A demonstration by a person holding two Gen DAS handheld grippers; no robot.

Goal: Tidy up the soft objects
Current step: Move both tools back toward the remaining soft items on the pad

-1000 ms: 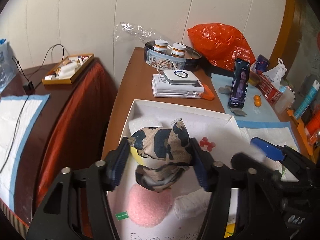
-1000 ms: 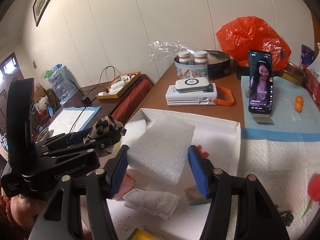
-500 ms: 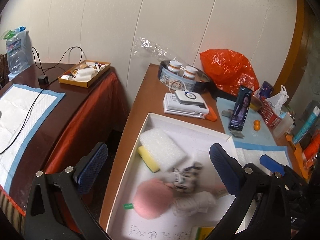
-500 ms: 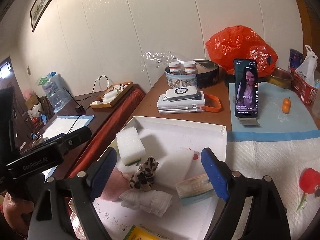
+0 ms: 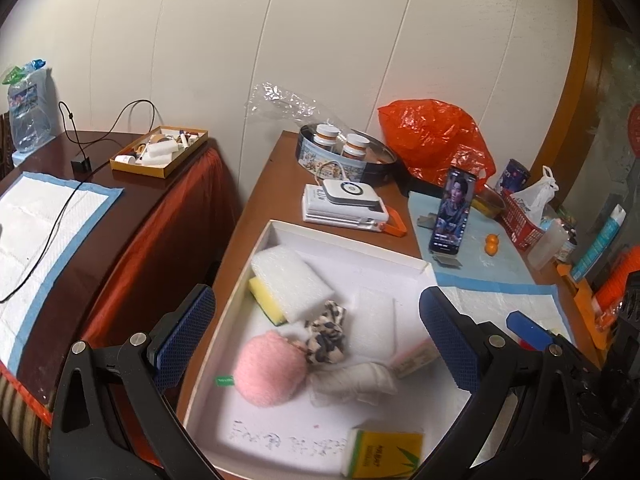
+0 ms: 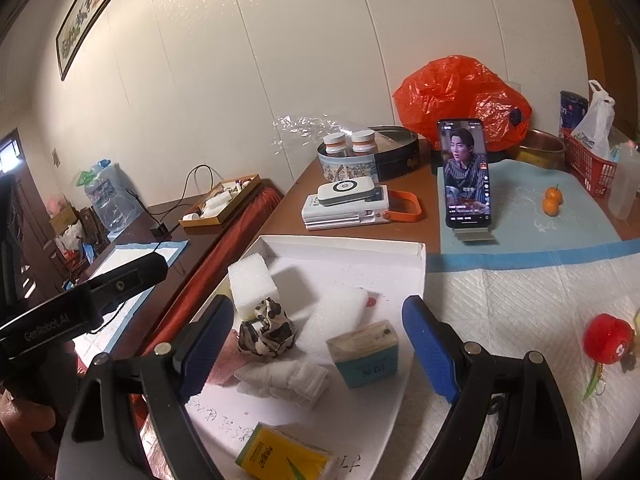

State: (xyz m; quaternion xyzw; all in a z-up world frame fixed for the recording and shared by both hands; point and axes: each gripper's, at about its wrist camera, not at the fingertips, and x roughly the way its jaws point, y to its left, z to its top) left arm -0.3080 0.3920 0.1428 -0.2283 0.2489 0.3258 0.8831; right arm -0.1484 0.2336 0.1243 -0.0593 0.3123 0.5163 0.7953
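soft things lie gathered in the white tray [image 5: 240, 292] on the desk [image 5: 276, 184]: a white foam block [image 5: 292, 280] over a yellow sponge [image 5: 266, 300] in the far left corner, a spotted cloth [image 5: 326, 336] crumpled mid-tray, a pink puff [image 5: 270, 366] touching it, a rolled white sock [image 5: 354, 380] in front, and a flat foam sheet [image 5: 376, 322] to the right. they seem bunched so that everything squashy shares one container. the left gripper [image 5: 316, 336] hangs over the tray with jaws wide and nothing between them; the right gripper [image 6: 318, 346] likewise stands open and empty. a red plush fruit [image 6: 608, 338] rests outside on the white mat [image 6: 520, 304], probably next to be collected. small boxes [image 6: 366, 354] also sit in the tray.
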